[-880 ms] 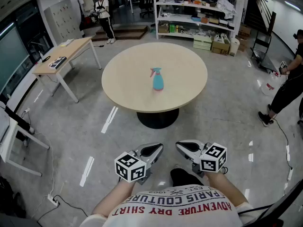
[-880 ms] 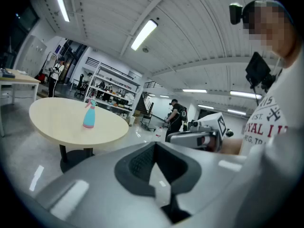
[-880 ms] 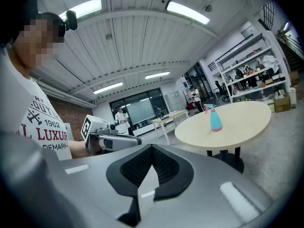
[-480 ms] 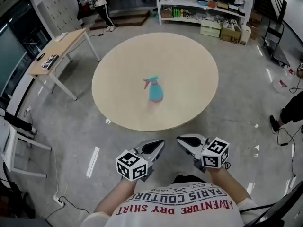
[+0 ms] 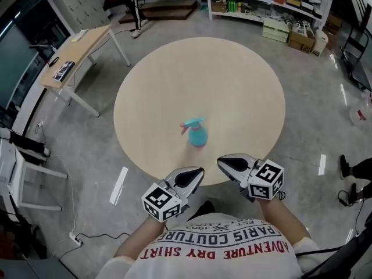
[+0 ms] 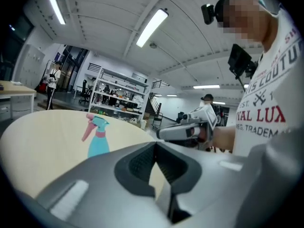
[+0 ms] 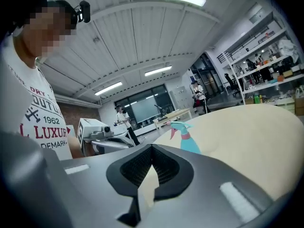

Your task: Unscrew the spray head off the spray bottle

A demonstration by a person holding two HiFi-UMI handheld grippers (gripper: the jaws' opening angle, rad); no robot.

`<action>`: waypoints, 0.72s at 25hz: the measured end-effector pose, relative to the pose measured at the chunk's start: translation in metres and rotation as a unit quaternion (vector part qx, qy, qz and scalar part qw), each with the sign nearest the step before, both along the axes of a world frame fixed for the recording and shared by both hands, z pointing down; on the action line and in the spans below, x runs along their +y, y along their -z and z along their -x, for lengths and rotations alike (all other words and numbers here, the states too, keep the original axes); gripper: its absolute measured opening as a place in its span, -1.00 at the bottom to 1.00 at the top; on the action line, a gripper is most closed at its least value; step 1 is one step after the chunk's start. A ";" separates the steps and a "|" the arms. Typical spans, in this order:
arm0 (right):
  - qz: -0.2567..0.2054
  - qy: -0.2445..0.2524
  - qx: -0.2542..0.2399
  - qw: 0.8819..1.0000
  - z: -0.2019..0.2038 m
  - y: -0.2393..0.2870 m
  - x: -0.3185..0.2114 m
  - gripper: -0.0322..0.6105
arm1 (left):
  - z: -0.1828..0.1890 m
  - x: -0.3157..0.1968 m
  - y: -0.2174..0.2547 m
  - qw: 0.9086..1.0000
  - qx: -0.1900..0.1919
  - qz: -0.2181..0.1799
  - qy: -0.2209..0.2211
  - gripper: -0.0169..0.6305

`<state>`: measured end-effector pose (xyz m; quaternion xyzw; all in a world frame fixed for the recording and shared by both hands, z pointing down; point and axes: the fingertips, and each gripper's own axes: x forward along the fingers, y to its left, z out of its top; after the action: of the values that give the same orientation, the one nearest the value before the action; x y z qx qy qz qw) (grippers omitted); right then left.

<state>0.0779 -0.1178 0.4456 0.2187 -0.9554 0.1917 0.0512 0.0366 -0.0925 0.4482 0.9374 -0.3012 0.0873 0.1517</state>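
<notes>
Left gripper (image 5: 193, 177) and right gripper (image 5: 226, 165), both closed, empty; arriving unopened, either could topple the upright spray bottle (image 5: 196, 133).

Seen from the head view, the spray bottle (image 5: 196, 133) on the round worktop (image 5: 244, 80) is blurred, the detail of its spray head (image 5: 190, 124) lost. Goods on the far shelves (image 5: 264, 7) are too small to tell. The top edge cuts off a bystander (image 5: 132, 4).

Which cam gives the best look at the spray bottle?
Left gripper view: bottle is largest, side-on, with the pink trigger clear. Right gripper view also shows it side-on, but smaller. Head view sees it from above, small and blurred.
</notes>
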 end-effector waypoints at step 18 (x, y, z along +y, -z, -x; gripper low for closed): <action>0.042 0.020 0.012 0.999 0.025 -0.046 -0.087 -0.89 | 0.042 -0.140 -0.116 0.994 -0.095 0.016 0.049 0.11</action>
<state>0.0527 -0.2049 0.4917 0.1995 -0.9499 0.2283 0.0759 -0.0050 -0.2329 0.5643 0.9064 -0.3580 0.1738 0.1416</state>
